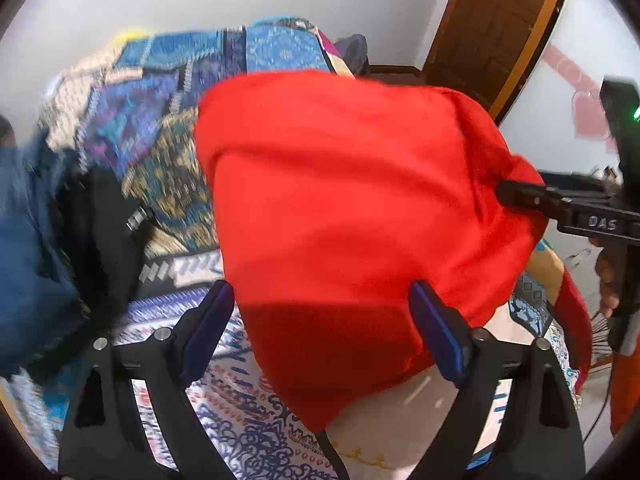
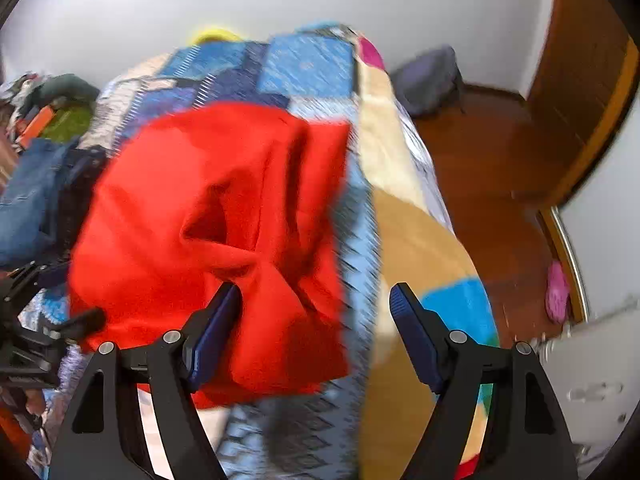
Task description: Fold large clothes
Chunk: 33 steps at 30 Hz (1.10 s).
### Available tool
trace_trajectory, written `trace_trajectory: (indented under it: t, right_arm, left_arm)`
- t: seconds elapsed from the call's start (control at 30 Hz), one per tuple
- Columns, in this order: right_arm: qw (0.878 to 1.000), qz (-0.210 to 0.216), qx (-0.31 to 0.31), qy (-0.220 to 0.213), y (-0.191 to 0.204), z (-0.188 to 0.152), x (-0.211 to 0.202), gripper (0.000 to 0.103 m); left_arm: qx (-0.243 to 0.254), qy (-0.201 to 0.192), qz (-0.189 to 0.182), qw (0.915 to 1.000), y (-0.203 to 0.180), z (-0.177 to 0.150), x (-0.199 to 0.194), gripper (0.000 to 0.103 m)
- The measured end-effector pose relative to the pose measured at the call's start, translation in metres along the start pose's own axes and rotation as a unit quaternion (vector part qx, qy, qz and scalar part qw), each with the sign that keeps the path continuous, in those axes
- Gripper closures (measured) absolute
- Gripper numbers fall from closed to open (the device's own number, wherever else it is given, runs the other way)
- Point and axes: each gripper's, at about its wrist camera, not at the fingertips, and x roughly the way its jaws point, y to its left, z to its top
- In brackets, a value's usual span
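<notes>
A large red garment (image 1: 340,200) lies bunched on a bed with a patterned blue bedspread (image 1: 168,92). My left gripper (image 1: 320,312) is open, its jaws wide apart, with the red cloth lying between and over them. My right gripper (image 2: 316,312) is open too; its left finger (image 2: 216,320) touches the edge of the red garment (image 2: 208,216), its right finger is over the bedspread (image 2: 312,68). In the left wrist view the right gripper's fingers (image 1: 520,196) come in from the right against the cloth's right edge.
A blue denim piece (image 1: 28,232) and a black garment (image 1: 104,232) lie at the left of the bed. A wooden door (image 1: 496,28) and wooden floor (image 2: 492,184) are to the right. A dark bag (image 2: 432,80) sits by the wall.
</notes>
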Motion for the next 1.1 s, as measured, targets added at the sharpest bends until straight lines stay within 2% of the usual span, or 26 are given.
trace_trajectory:
  t: [0.1, 0.23, 0.33, 0.47, 0.63, 0.73, 0.83, 1.0, 1.1]
  right_arm:
    - [0.997, 0.032, 0.060, 0.031, -0.033, -0.018, 0.015, 0.020]
    - [0.991, 0.069, 0.110, 0.046, -0.054, -0.037, 0.018, 0.016]
    - [0.993, 0.055, 0.093, 0.041, -0.049, -0.036, 0.007, 0.016]
    - [0.998, 0.039, 0.051, 0.021, -0.028, -0.026, -0.013, 0.014]
    - [0.997, 0.064, 0.032, -0.006, -0.014, -0.006, -0.021, 0.014]
    - [0.995, 0.088, 0.039, -0.004, -0.011, 0.006, -0.013, 0.014]
    - [0.992, 0.114, 0.049, 0.014, -0.007, 0.016, 0.003, 0.014]
    - [0.988, 0.128, 0.072, 0.042, -0.013, 0.021, 0.028, 0.014]
    - [0.979, 0.169, 0.094, 0.061, -0.020, 0.023, 0.044, 0.014]
  left_arm:
    - [-0.015, 0.002, -0.018, 0.9997, 0.007, -0.010, 0.005, 0.013]
    - [-0.038, 0.005, -0.041, 0.9984, 0.014, -0.020, 0.010, 0.012]
    - [-0.050, 0.012, -0.051, 0.9974, 0.017, -0.024, 0.007, 0.012]
    - [-0.028, 0.005, -0.030, 0.9992, 0.011, -0.022, -0.007, 0.013]
    - [-0.011, -0.024, -0.001, 0.9997, 0.005, -0.004, -0.024, 0.013]
    - [-0.024, -0.040, 0.001, 0.9989, 0.011, 0.011, -0.028, 0.013]
    - [-0.059, -0.046, -0.017, 0.9971, 0.023, 0.026, -0.023, 0.013]
    - [-0.105, -0.029, -0.056, 0.9925, 0.044, 0.043, 0.001, 0.013]
    - [-0.140, -0.007, -0.094, 0.9857, 0.056, 0.047, 0.021, 0.013]
